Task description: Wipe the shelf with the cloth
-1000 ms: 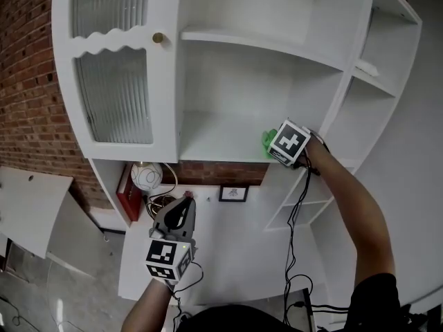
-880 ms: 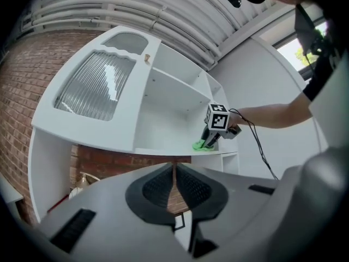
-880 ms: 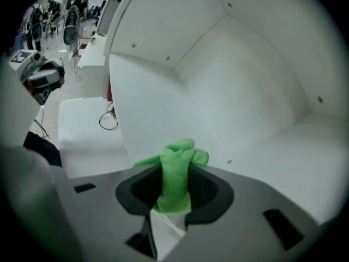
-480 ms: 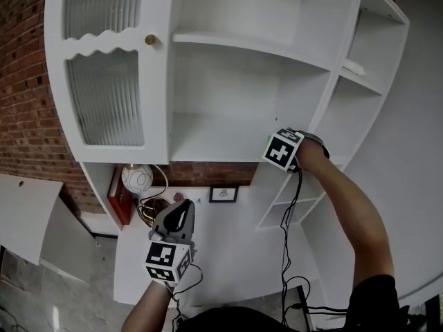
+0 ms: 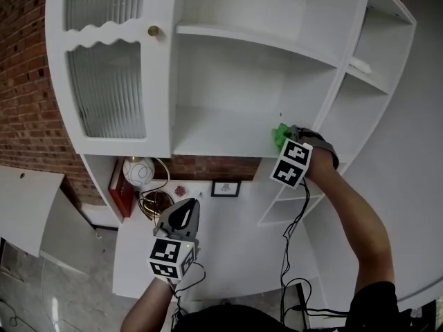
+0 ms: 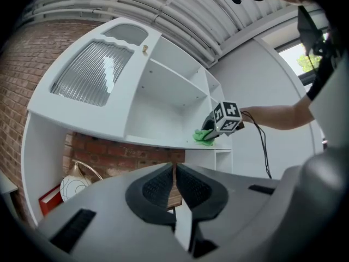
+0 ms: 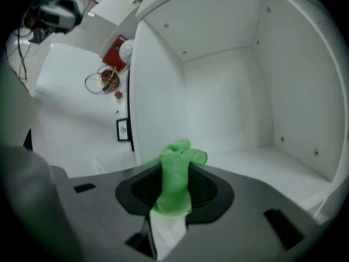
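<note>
A green cloth [image 5: 280,137] [image 7: 175,173] [image 6: 203,137] is pinched in my right gripper [image 5: 284,142] [image 7: 174,187], whose jaws are shut on it. The cloth sits at the right front edge of the white shelf board [image 5: 221,133] [image 7: 262,162] of a white cabinet. From the left gripper view the cloth rests on that shelf's edge. My left gripper [image 5: 181,216] [image 6: 174,187] hangs low in front of the cabinet, jaws shut with nothing between them, far from the shelf.
A ribbed glass cabinet door [image 5: 107,92] with a brass knob [image 5: 154,30] stands left of the open shelves. Side shelves [image 5: 360,68] lie to the right. Below are a red book [image 5: 119,189], a round white lamp [image 5: 138,171], a small framed picture [image 5: 222,188] and brick wall [image 5: 28,81].
My right gripper drew back off the shelf to its right front corner, hiding the cloth half a second ago; now the cloth shows again at the shelf edge. The left gripper stayed put.
</note>
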`<state>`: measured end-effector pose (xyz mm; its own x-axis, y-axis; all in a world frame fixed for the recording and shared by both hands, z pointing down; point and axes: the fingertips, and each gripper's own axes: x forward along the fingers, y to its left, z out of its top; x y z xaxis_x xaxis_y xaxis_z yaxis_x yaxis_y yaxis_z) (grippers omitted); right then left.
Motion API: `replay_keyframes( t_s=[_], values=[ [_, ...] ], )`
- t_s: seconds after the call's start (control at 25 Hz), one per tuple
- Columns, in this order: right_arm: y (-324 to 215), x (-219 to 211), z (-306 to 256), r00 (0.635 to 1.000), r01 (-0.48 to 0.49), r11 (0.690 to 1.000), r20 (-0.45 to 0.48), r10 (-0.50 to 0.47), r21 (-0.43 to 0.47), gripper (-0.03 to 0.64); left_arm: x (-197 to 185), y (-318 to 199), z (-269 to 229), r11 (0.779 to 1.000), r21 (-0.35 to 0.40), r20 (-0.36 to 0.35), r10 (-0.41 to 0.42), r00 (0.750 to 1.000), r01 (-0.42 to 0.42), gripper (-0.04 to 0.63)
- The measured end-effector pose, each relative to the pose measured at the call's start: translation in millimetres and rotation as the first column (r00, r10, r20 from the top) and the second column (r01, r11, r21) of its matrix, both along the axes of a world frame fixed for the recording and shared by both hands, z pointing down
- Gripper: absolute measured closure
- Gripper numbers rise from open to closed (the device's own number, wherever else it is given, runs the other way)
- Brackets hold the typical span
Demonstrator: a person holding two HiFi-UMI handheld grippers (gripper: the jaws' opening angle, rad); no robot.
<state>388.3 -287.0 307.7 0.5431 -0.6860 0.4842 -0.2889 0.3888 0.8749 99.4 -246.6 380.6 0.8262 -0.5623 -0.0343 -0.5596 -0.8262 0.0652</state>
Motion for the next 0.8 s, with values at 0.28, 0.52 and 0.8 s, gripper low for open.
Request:
replay_keyframes(
  t_s=[0.28, 0.52, 0.8],
  values=[
    [31, -67, -20, 0.815, 0.136, 0.914, 0.481, -0.322, 0.382, 0.496, -6, -9, 25, 0.998, -0.033, 0.05, -0.059, 0.997, 0.061, 0.577],
    [66, -81, 32, 0.554, -0.026, 0.808, 0.681, -0.479, 0.589, 0.494, -34, -23, 56, 0.986, -0.068, 0.123, -0.143, 0.982, 0.153, 0.577],
    [87, -84, 127, 0.341, -0.256, 0.812, 0.835, -0.433, 0.525, 0.492, -52, -18, 77, 0.974, -0.081, 0.178, -0.193, 0.965, 0.21, 0.577]
  ],
)
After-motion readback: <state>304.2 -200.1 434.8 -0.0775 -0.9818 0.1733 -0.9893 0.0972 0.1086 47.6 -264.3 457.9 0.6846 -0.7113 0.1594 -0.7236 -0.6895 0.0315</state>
